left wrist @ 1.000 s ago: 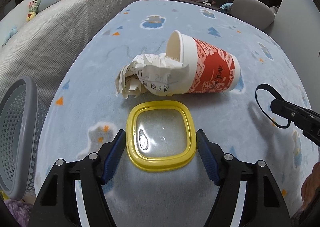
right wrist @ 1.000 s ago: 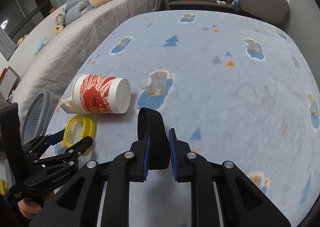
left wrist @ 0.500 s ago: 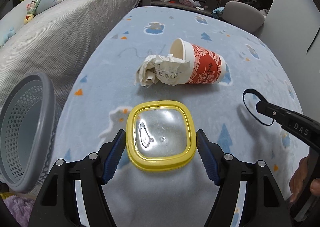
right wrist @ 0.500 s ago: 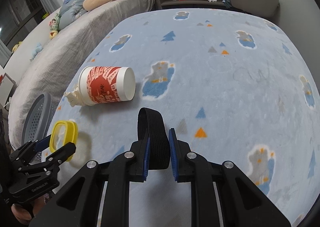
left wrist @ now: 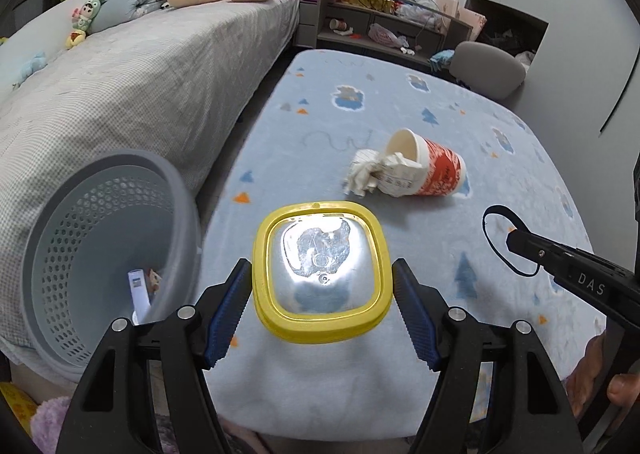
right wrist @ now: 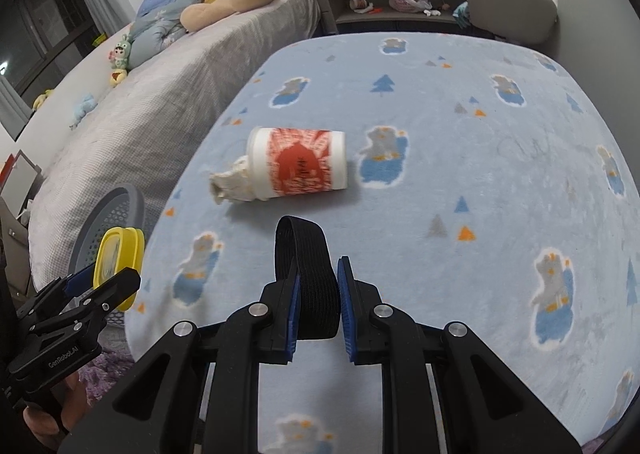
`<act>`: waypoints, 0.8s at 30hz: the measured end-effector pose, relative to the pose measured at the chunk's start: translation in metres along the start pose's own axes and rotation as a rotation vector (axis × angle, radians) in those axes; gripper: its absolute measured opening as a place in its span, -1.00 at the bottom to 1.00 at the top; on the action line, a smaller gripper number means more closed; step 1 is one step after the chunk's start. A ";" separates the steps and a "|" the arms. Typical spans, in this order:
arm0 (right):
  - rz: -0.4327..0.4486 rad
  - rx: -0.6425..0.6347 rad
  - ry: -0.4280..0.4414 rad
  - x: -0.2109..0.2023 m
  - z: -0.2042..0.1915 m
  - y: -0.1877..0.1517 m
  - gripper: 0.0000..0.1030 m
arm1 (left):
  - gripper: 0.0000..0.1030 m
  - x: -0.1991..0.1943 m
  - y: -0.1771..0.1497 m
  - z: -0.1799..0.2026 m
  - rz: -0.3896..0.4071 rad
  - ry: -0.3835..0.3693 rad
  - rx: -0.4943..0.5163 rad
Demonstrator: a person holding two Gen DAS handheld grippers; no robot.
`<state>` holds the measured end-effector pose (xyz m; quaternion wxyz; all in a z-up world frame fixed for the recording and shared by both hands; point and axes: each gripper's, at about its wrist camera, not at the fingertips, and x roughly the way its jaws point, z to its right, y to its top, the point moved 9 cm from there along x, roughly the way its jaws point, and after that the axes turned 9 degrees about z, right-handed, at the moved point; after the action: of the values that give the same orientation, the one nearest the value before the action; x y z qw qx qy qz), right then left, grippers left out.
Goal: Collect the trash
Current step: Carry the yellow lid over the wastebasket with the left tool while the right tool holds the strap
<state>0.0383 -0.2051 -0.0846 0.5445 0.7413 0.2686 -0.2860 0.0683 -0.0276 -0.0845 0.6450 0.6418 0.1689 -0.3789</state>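
Two items I hold for binning: yellow lid (left wrist: 321, 269) clamped flat in left hand-held gripper (left wrist: 322, 310) near the grey basket (left wrist: 60, 254), black strap (right wrist: 306, 266) pinched in right hand-held gripper (right wrist: 318, 308); paper-stuffed cup (right wrist: 298, 162) lies sideways by the bed's left edge.

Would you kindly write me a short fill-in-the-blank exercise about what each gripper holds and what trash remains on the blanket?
1. The left gripper holds a lid whose rim is ____.
2. The right gripper is shut on a black ____.
3. The red paper cup lies on its ____, crumpled paper at its mouth.
4. The basket is coloured ____.

Missing words: yellow; strap; side; grey
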 end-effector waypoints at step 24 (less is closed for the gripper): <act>-0.059 -0.177 0.186 0.044 -0.183 -0.012 -0.65 | 0.33 -0.056 0.015 -0.170 0.106 0.159 -0.124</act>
<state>0.0845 -0.0218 -0.0798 0.5721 0.7055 0.3636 -0.2072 0.0878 0.1480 -0.0554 0.6873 0.6366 0.2084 -0.2808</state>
